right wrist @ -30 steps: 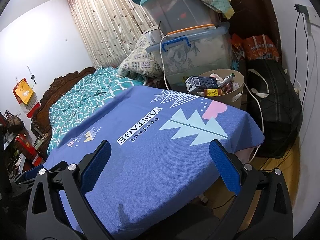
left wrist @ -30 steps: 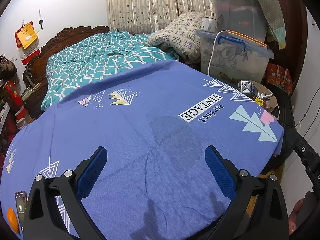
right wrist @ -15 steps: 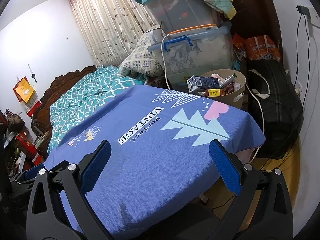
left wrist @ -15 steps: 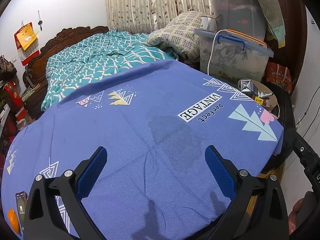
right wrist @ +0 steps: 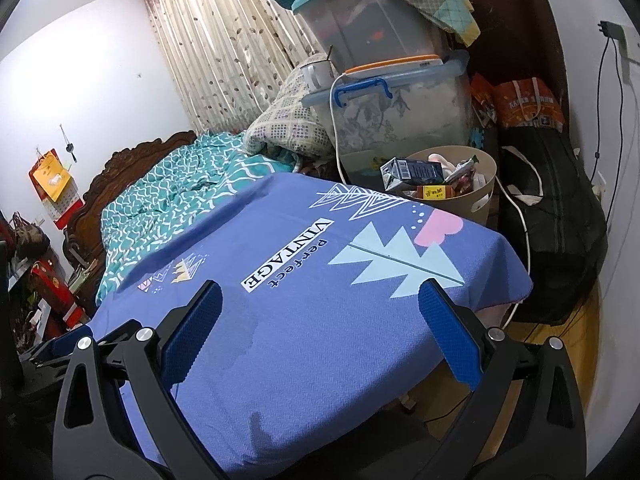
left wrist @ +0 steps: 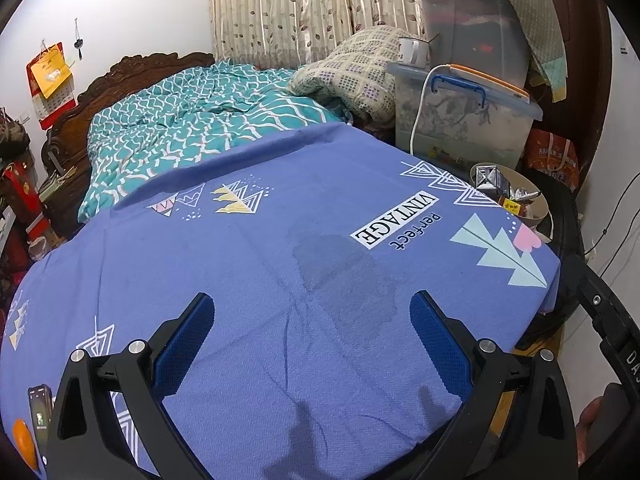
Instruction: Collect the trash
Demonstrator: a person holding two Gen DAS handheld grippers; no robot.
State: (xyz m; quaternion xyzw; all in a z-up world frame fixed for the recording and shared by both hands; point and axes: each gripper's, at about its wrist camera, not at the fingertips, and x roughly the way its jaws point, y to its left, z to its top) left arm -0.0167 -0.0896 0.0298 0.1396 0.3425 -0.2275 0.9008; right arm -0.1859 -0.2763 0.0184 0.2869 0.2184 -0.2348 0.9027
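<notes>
Blue cloth [left wrist: 280, 280] printed with triangles and the words "VINTAGE perfect" covers the table, and a darker damp-looking patch [left wrist: 344, 276] sits near its middle. Nearest the cameras, the left gripper [left wrist: 312, 344] hangs above the cloth with its blue-padded fingers spread wide and nothing between them; the right gripper [right wrist: 320, 332] does likewise over the table's right end, its jaws also apart and empty. At the lower left edge of the left wrist view a phone [left wrist: 40, 408] and an orange [left wrist: 24, 444] lie on the cloth. Beyond the far right corner of the table stands a beige wastebasket [right wrist: 476, 196], partly hidden by the table edge and filled with trash: a dark carton [right wrist: 416, 170], a small orange box [right wrist: 434, 191] and crumpled wrappers. Just behind it are stacked clear storage bins [right wrist: 400, 108] with a white cable [right wrist: 334, 120] trailing down, and to its right a black bag [right wrist: 556, 232]. Farther back lie a teal patterned quilt [left wrist: 192, 132] on a carved wooden bed [left wrist: 132, 68] and leaf-print curtains [left wrist: 296, 8].
</notes>
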